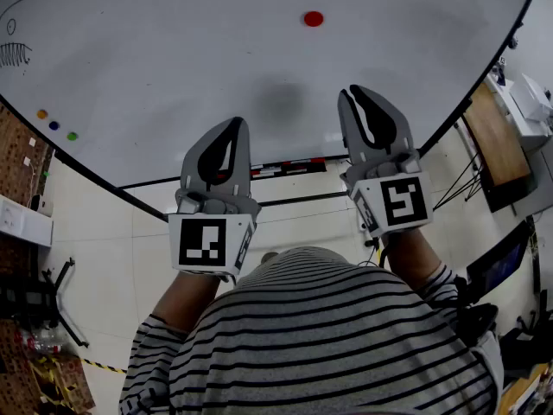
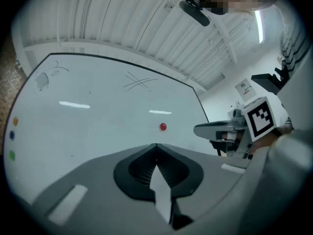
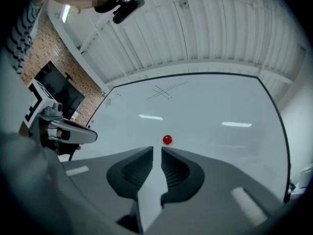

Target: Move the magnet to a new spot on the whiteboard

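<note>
A small round red magnet [image 1: 314, 18] sticks to the whiteboard [image 1: 173, 59], high up and right of centre. Both grippers are held in front of the board, below the magnet and apart from it. My right gripper [image 1: 352, 91] points toward the board with its jaws a narrow slit apart and nothing between them. In the right gripper view the magnet [image 3: 167, 140] lies just beyond the right gripper's [image 3: 156, 148] tips. My left gripper [image 1: 240, 121] is lower and to the left, its jaws meeting at the tips, empty. The left gripper view has the magnet [image 2: 163, 127] slightly right of the left gripper's [image 2: 156, 145] tips.
Three small magnets, orange [image 1: 41, 113], blue [image 1: 54, 125] and green [image 1: 72, 136], sit near the board's left edge, beside pen scribbles [image 1: 15, 52]. A marker ledge [image 1: 285, 167] runs under the board. A wooden desk [image 1: 492, 137] stands at the right.
</note>
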`<state>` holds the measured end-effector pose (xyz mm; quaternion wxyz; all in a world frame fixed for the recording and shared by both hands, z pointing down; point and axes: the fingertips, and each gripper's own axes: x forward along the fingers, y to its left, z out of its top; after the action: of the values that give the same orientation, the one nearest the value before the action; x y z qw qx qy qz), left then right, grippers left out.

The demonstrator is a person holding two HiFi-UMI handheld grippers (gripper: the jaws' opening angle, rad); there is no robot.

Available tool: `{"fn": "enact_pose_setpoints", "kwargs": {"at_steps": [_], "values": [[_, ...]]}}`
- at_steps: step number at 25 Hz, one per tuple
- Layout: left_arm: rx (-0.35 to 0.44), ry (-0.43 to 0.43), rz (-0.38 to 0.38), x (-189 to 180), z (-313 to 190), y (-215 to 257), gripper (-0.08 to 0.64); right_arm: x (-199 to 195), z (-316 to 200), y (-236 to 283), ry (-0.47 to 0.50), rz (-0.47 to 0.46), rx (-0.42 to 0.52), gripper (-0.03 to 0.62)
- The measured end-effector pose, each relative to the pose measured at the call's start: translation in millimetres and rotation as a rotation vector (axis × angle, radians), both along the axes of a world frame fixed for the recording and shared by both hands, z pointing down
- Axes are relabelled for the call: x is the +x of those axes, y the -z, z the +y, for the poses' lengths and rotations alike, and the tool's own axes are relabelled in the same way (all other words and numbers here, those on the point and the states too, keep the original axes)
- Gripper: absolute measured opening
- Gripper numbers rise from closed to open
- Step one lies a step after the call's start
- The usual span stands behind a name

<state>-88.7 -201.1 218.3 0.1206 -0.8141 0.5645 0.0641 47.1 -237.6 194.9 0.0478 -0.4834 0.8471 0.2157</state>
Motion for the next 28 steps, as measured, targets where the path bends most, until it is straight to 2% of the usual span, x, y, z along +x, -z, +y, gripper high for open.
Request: {"fn": "enact_pose_setpoints", "kwargs": {"at_steps": [6, 11, 15, 17, 23, 28], "values": [[-0.007, -0.031, -0.005, -34.8, -43.1, -0.5, 0.015, -35.8, -66.0, 26.1, -0.069, 0.020, 0.061, 0.116], [-0.047, -0.056, 0.004, -57.1, -61.3, -14.5, 0.015, -53.5, -91.5, 39.8, -0.124, 0.021, 0.107, 0.158], [-0.037, -0.084, 0.004, -60.7, -64.6, -17.7, 0.015, -53.7, -100.5, 39.5, -0.178, 0.029, 0.130, 0.153], [-0.036, -0.092, -0.002, -60.8, -65.6, -18.9, 0.015, -51.5, -101.6, 42.0, -0.194, 0.019, 0.139, 0.114], [-0.049, -0.097, 0.003, -65.0, -66.5, -23.1, 0.015, -53.8, -106.9, 41.0, -0.247, 0.037, 0.149, 0.114], [-0.057, -0.084, 0.008, -69.2, -62.5, -27.9, 0.015, -56.1, -106.2, 40.2, -0.248, 0.025, 0.154, 0.117]]}}
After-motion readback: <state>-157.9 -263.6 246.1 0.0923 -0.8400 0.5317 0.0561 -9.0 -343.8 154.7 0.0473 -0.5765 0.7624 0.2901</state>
